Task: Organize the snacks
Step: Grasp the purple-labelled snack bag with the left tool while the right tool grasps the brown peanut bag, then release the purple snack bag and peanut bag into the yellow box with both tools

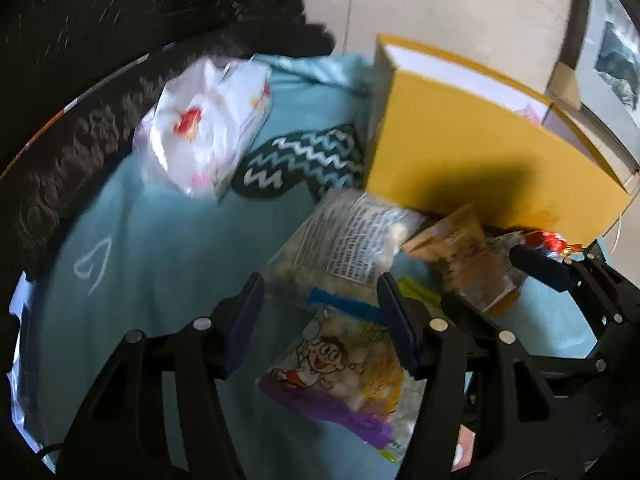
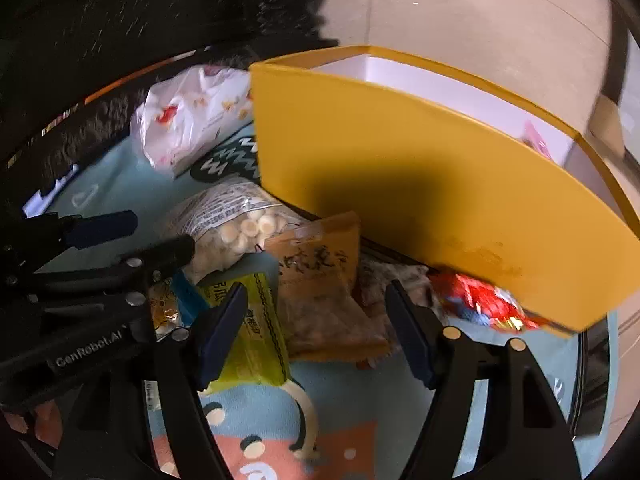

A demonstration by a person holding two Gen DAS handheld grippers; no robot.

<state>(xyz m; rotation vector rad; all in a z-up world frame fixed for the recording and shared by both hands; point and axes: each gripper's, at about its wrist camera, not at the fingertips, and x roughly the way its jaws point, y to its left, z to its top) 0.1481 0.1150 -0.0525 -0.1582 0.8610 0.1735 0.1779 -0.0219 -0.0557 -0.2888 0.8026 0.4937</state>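
A yellow box (image 2: 420,184) with a white interior stands open-topped on a light-blue patterned cloth (image 1: 160,248), its near wall in shadow at mid-height. Loose snack packets lie in a cluster against the foot of that wall.

Left gripper (image 1: 320,320): jaws spread, hanging above a cartoon-printed snack bag (image 1: 340,376) with a purple lower band; the pads do not press on it. The same gripper enters the right wrist view from the left edge (image 2: 160,236), branded on its body.

Right gripper (image 2: 316,328): jaws spread, poised over a brown snack packet (image 2: 320,280) bearing dark lettering. Whether its pads touch the packet cannot be told; both views are blurred. In the left wrist view this gripper appears at the right edge (image 1: 536,268).

Other snacks: a clear bag of small round puffs (image 2: 232,228) with a printed label lies just beyond the cartoon bag; a yellow-green packet (image 2: 248,332) lies beside the brown one, partly under the right gripper's left pad; a red wrapper (image 2: 480,304) lies close to the box's near corner.

Farther back, well apart from the cluster, a white plastic bag (image 1: 204,120) with red print rests on the cloth near a dark fuzzy surface (image 1: 80,140). A pink item (image 2: 536,140) shows inside the box, by its far right end.
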